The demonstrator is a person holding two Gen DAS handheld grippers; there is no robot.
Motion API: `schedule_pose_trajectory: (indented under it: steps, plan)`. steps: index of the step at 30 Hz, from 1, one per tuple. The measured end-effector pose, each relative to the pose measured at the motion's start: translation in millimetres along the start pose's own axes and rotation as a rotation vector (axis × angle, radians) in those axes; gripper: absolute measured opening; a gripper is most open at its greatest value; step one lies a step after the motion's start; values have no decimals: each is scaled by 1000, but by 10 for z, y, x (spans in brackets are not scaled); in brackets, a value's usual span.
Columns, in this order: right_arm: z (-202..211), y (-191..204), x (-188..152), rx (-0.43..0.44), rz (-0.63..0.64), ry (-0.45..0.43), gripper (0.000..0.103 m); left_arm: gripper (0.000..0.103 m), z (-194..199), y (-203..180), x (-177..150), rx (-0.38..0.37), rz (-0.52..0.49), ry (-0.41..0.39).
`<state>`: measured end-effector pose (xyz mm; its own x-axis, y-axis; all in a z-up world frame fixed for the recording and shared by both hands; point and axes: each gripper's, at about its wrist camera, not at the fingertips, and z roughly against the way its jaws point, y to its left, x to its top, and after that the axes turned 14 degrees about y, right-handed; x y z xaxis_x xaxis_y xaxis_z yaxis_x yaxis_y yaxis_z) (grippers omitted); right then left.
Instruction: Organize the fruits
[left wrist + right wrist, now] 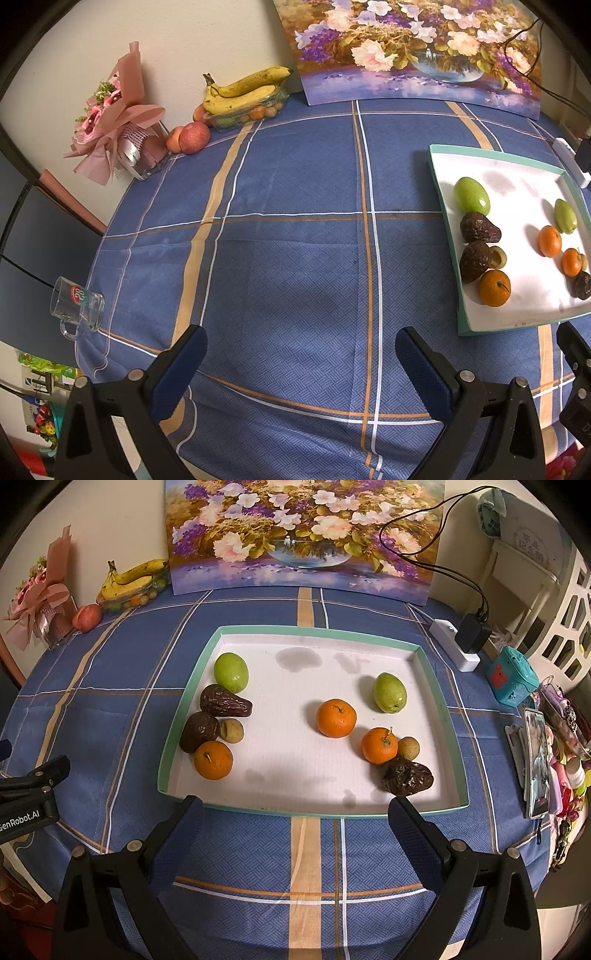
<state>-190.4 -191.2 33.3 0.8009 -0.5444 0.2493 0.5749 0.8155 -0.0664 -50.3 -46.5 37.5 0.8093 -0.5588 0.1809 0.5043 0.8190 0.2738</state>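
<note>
Both the left gripper (301, 369) and the right gripper (295, 834) stand spread wide, empty, near the tray (314, 629). The fruit lies in two clusters, left and right. The centre orange (336, 718) looks light, firm and prone to roll; grip across its middle.

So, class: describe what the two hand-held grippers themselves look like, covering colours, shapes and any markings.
Both the left gripper and the right gripper have black, angular plastic frames with silver round pivot bolts. Each carries two fingers faced with dark blue, finely ribbed pads. White lettering reading "GenRobot.AI" shows on the left gripper's side in the right wrist view. No sleeves or cables are visible.
</note>
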Motion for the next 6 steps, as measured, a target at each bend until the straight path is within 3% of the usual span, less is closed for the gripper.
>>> schedule_pose_trajectory:
  steps: [6]
  plan:
    - [-4,-5,1,0,4,1,100,103,32,22,-13,-2,11,-8]
